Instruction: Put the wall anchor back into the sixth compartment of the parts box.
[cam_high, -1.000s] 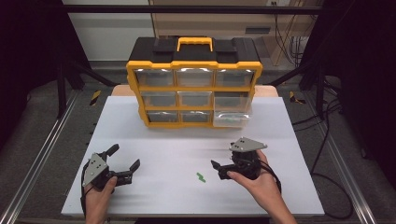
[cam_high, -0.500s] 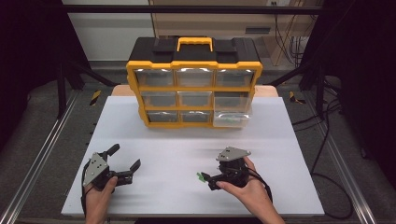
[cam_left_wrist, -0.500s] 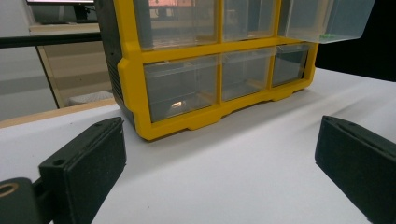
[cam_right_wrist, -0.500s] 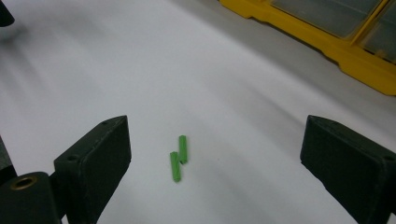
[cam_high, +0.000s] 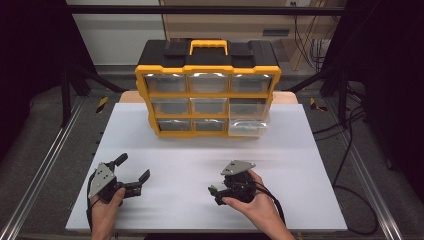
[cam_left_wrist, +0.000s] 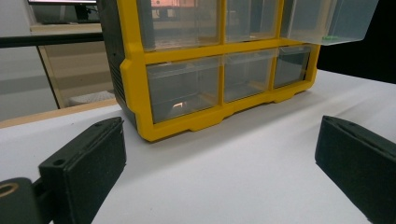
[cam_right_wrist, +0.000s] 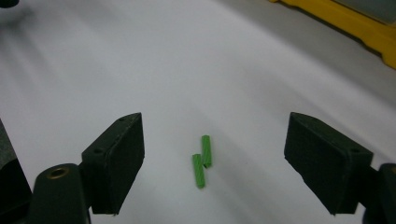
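Right gripper view: two short green pegs (cam_right_wrist: 201, 161) lie flat on the white table (cam_right_wrist: 196, 70), side by side and touching, one set slightly ahead of the other. Their long axes run nearly parallel, pointing away from the camera and between the two black jaws, neither of which touches them. The right gripper (cam_right_wrist: 212, 161) has just been closing its jaws, yet they stand spread with the pegs between them. High view: the pegs (cam_high: 212, 188) appear at the tip of the right gripper (cam_high: 218, 194), on the near half of the table, well apart from the yellow drawer organizer (cam_high: 207, 102). Its lower right drawer (cam_high: 248, 126) is pulled out. The left gripper (cam_high: 133, 171) rests near the table's near left corner, jaws spread on nothing. Left gripper view: the organizer's clear drawers (cam_left_wrist: 182, 88) carry no legible label or writing.
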